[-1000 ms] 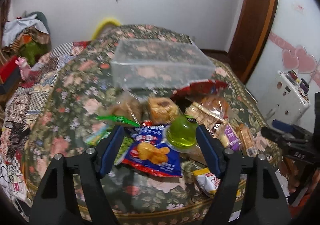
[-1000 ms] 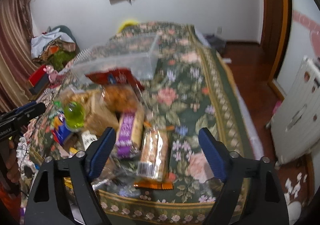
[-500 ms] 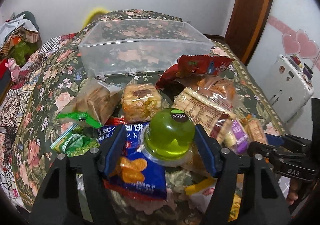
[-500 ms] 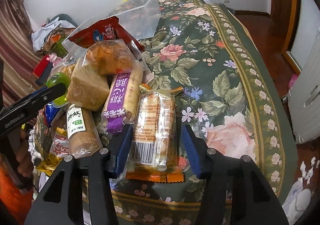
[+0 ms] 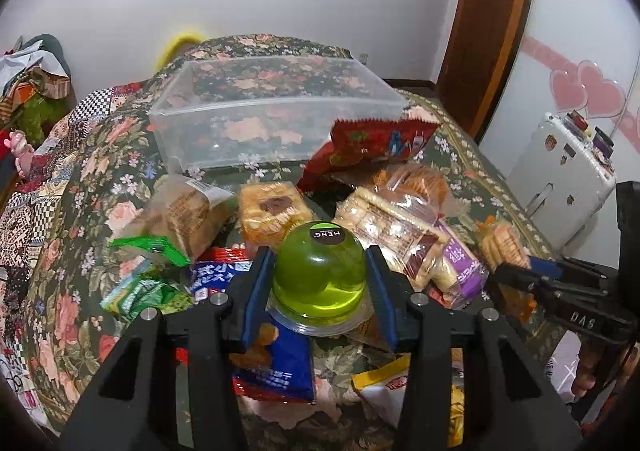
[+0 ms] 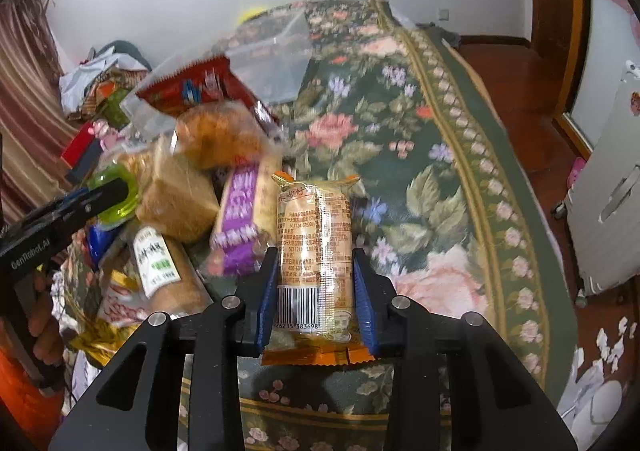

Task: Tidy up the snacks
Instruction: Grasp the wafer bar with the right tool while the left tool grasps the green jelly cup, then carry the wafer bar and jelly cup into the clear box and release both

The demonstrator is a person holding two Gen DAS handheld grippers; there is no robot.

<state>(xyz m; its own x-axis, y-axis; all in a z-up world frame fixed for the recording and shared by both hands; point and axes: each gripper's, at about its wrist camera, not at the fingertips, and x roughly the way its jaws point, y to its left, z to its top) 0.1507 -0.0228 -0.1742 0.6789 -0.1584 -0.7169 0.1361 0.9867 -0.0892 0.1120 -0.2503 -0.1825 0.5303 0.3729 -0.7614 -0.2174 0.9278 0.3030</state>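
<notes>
A green dome-shaped jelly cup [image 5: 320, 271] sits on top of a heap of snack packets on a flowered cloth. My left gripper [image 5: 319, 255] is closing around it, its blue pads against the cup's two sides. In the right wrist view, my right gripper [image 6: 314, 255] is shut on a clear packet of round crackers [image 6: 314, 219] with orange ends, gripped near its barcode end. An empty clear plastic box [image 5: 276, 131] stands behind the heap. The right gripper's side also shows at the left wrist view's right edge.
Around the cup lie a blue chip bag [image 5: 276, 355], green packets [image 5: 140, 287], wrapped cakes [image 5: 272, 211], a red bag [image 5: 380, 143] and a purple packet [image 6: 240, 227]. A white suitcase [image 5: 560, 187] stands right of the table. The cloth [image 6: 400, 155] right of the heap is bare.
Both grippers came down onto the heap and closed. The left one's pads drew in to the green jelly cup; the right one's closed on the cracker packet, which now sits straighter between them.
</notes>
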